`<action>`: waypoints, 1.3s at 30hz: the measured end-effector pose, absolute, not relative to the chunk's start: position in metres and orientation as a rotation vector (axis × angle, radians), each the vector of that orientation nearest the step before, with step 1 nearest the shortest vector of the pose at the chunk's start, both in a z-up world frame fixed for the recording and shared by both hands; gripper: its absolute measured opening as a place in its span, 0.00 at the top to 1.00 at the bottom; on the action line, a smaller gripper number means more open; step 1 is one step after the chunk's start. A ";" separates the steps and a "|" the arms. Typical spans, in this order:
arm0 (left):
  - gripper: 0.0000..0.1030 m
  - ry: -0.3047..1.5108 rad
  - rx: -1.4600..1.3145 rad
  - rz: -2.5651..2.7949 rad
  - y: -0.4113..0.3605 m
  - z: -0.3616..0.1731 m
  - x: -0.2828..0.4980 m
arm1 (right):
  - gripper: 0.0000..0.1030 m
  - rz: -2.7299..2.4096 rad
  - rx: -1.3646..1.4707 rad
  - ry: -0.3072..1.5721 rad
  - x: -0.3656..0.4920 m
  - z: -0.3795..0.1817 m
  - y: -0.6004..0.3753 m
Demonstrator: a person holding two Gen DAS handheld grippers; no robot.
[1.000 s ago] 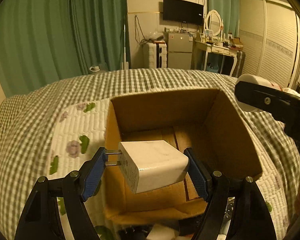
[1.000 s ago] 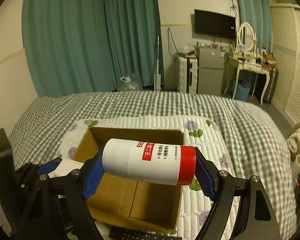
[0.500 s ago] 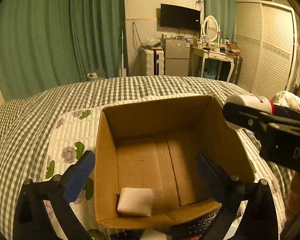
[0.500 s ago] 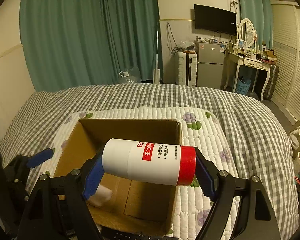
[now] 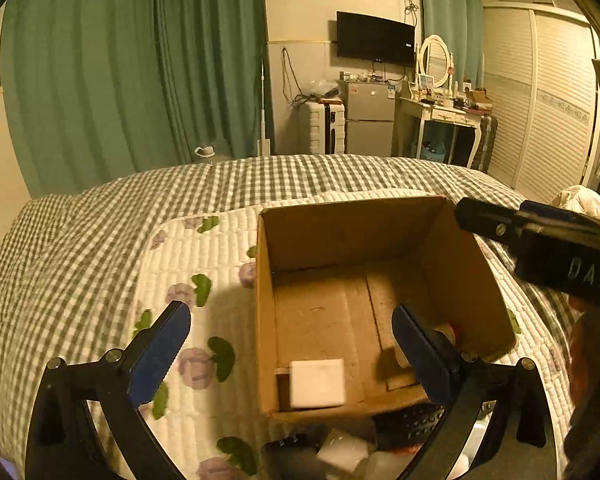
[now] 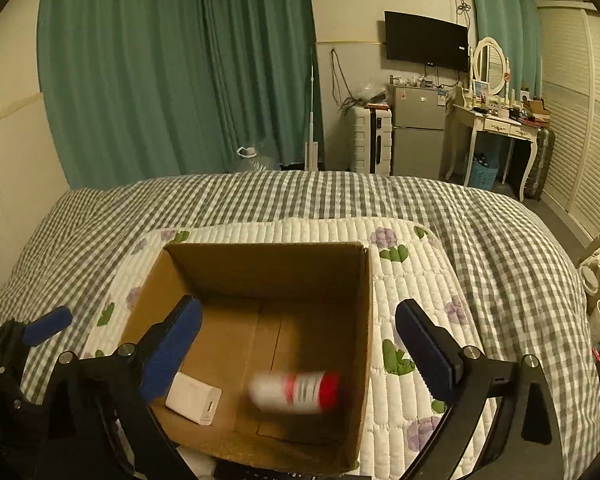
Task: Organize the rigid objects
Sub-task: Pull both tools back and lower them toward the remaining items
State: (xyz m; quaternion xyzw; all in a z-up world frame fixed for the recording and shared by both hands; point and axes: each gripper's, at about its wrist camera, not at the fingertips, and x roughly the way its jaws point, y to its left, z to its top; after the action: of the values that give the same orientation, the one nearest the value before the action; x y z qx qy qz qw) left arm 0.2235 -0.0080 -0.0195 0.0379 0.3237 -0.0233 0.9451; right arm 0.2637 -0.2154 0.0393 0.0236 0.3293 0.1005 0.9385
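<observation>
An open cardboard box sits on a quilted floral mat on the bed. A white charger block lies on the box floor near its front left corner. A white bottle with a red cap is blurred inside the box near the floor; in the left wrist view it shows partly behind a finger. My left gripper is open and empty over the box's left wall. My right gripper is open and empty above the box.
A black remote and small white objects lie just in front of the box. The checked bedspread spreads around the mat. Curtains, a fridge, a suitcase and a dressing table stand far behind.
The left gripper opened and dropped the charger into the box, then shifted left. The right gripper opened just now and the bottle fell into the box.
</observation>
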 end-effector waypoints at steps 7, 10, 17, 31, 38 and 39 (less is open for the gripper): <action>0.00 0.612 0.066 -0.039 0.014 0.023 0.186 | 0.05 0.183 0.027 0.616 0.220 0.093 -0.226; 0.00 0.585 0.045 -0.045 0.022 0.045 0.164 | 0.05 0.185 0.014 0.587 0.193 0.118 -0.226; 0.00 0.542 0.006 -0.049 0.031 0.068 0.110 | 0.01 0.188 -0.046 0.543 0.120 0.152 -0.213; 0.00 0.657 -0.012 0.008 0.052 -0.036 0.076 | 0.00 0.122 -0.033 0.701 0.067 0.031 -0.207; 0.00 0.752 -0.006 0.012 0.049 -0.098 0.095 | 0.00 0.076 -0.020 0.818 0.092 -0.038 -0.217; 0.00 0.762 0.000 0.012 0.047 -0.104 0.097 | 0.00 0.068 -0.006 0.831 0.095 -0.045 -0.219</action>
State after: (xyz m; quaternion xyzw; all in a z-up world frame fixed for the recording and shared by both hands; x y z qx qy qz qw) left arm 0.0972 0.0472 -0.1041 0.0000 0.3720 0.0056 0.9282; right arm 0.0949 -0.2185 -0.0447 -0.0028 0.4034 0.0329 0.9144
